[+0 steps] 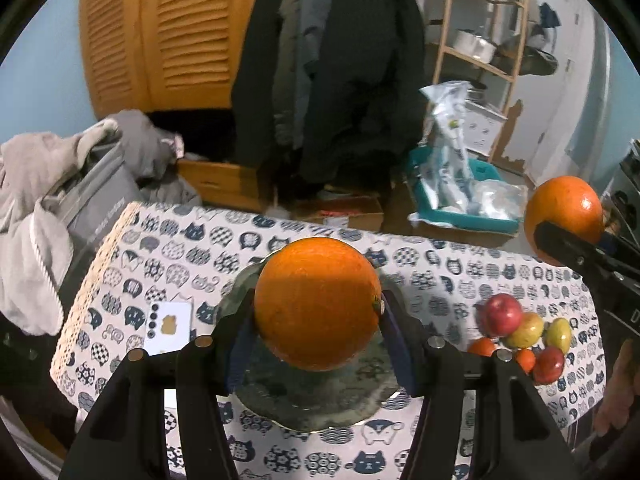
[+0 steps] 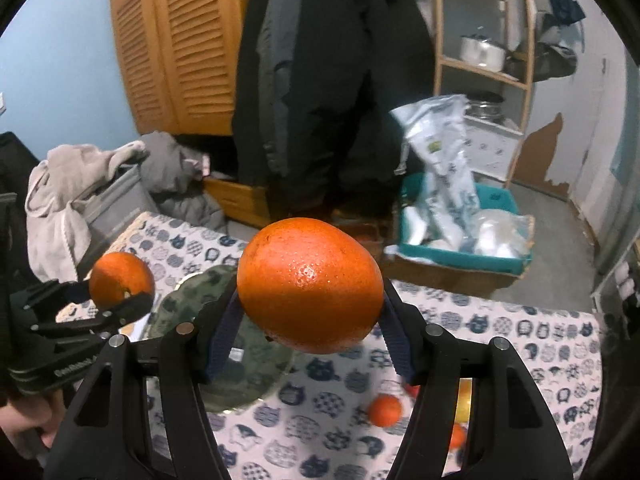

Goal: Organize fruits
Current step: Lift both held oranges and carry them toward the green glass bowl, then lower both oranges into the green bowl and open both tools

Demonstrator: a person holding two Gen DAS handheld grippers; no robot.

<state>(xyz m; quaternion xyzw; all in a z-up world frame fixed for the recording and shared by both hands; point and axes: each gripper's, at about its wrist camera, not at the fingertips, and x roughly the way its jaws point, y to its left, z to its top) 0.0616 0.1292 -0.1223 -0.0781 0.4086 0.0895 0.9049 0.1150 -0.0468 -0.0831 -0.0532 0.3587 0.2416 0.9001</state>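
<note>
My left gripper (image 1: pixel 318 312) is shut on a large orange (image 1: pixel 316 304) and holds it above a grey-green glass plate (image 1: pixel 320 404) on the cat-print tablecloth. My right gripper (image 2: pixel 310 304) is shut on a second orange (image 2: pixel 310 286), held in the air above the table, right of the plate (image 2: pixel 240 376). Each gripper with its orange shows in the other view: the right one at the far right (image 1: pixel 564 216), the left one at the left (image 2: pixel 120 280). A pile of small fruits lies on the cloth at the right: a red apple (image 1: pixel 502 314), yellow-green ones (image 1: pixel 528 330) and small tangerines (image 1: pixel 482 347).
A white card (image 1: pixel 170 328) lies on the cloth left of the plate. Beyond the table's far edge stand a teal bin with plastic bags (image 1: pixel 460 196), a grey bin with clothes (image 1: pixel 92 196), hanging coats and a wooden shelf (image 1: pixel 480 52). A small tangerine (image 2: pixel 385 410) lies under my right gripper.
</note>
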